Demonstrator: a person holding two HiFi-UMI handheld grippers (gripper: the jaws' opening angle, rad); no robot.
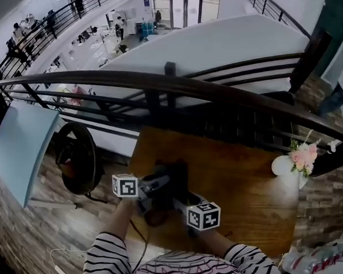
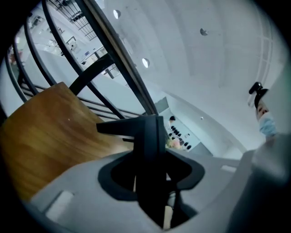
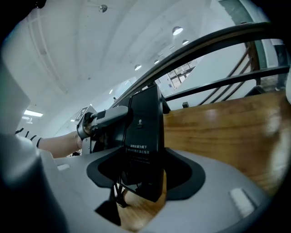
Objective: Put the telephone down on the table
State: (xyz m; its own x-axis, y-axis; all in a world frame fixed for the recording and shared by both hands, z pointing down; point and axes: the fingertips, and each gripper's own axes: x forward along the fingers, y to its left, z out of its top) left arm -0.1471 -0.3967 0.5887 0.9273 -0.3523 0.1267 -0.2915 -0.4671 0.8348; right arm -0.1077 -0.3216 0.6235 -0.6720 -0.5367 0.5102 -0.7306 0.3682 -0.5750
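A black telephone [image 1: 172,175] hangs just over the near left part of the wooden table [image 1: 249,198], carried between both grippers. My left gripper [image 1: 158,184] is shut on its left side, and in the left gripper view the dark body [image 2: 150,136] fills the gap between the jaws. My right gripper [image 1: 185,199] is shut on the right side; its own view shows the phone's labelled underside [image 3: 145,123] between the jaws and a thin cord [image 3: 119,191] dangling below. The left gripper [image 3: 107,118] shows beyond the phone there.
A pink flower arrangement [image 1: 301,158] and a white round object [image 1: 282,165] stand at the table's right edge. A dark curved railing [image 1: 157,85] runs right behind the table. A black round chair [image 1: 78,158] stands to the left on the floor, and a white bag [image 1: 327,260] lies at bottom right.
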